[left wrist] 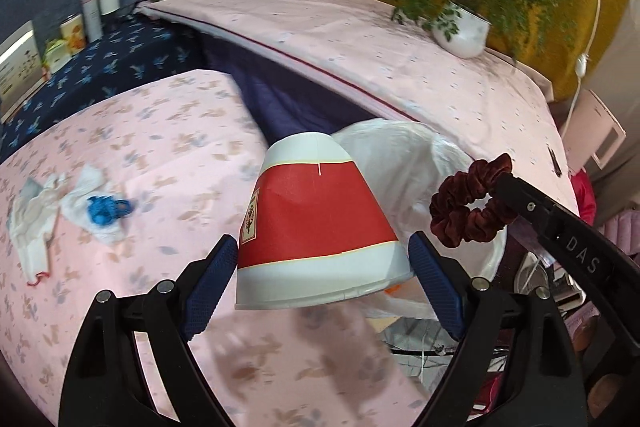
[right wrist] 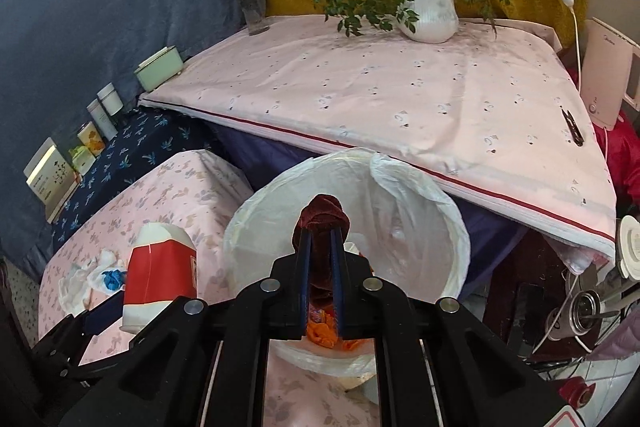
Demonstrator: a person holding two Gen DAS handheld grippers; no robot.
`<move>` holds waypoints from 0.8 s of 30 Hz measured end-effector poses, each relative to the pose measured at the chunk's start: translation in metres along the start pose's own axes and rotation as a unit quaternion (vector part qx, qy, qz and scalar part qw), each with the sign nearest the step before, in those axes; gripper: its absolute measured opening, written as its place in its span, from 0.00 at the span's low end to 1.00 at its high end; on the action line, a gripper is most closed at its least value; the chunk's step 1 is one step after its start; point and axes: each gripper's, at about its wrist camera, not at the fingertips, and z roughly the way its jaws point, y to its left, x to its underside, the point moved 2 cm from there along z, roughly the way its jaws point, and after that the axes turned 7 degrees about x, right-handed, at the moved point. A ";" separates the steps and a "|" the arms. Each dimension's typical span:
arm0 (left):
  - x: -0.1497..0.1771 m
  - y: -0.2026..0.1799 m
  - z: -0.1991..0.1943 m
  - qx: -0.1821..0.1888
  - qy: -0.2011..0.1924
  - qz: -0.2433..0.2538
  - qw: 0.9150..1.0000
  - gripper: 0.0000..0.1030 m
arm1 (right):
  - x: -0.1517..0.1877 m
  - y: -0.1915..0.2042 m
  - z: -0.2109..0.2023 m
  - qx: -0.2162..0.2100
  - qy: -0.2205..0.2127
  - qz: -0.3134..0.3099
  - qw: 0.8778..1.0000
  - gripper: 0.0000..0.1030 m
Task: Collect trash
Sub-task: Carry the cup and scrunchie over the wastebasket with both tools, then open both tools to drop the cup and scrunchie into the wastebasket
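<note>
My left gripper is shut on a red and white paper cup, held upside down above the pink flowered table. The cup also shows in the right wrist view. My right gripper is shut on a dark red velvet scrunchie and holds it over the open white-lined trash bin. The scrunchie also shows in the left wrist view, with the bin liner behind it. Orange scraps lie in the bin.
Crumpled white tissues with a blue clip lie on the pink flowered table to the left. A higher pink-covered table behind the bin carries a potted plant, a flower vase and a green box. Clutter stands at the right.
</note>
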 end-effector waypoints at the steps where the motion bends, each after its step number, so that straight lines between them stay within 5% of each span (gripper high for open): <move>1: -0.001 -0.008 0.005 0.006 0.004 0.005 1.000 0.81 | -0.001 -0.007 0.001 0.003 0.000 0.003 1.000 0.08; 11: -0.001 -0.058 0.034 0.026 0.016 0.056 0.998 0.81 | -0.002 -0.050 0.009 0.020 0.005 0.032 0.999 0.09; 24: -0.002 -0.055 0.046 0.019 0.021 0.059 0.998 0.83 | -0.006 -0.052 0.017 0.011 0.007 0.035 0.999 0.08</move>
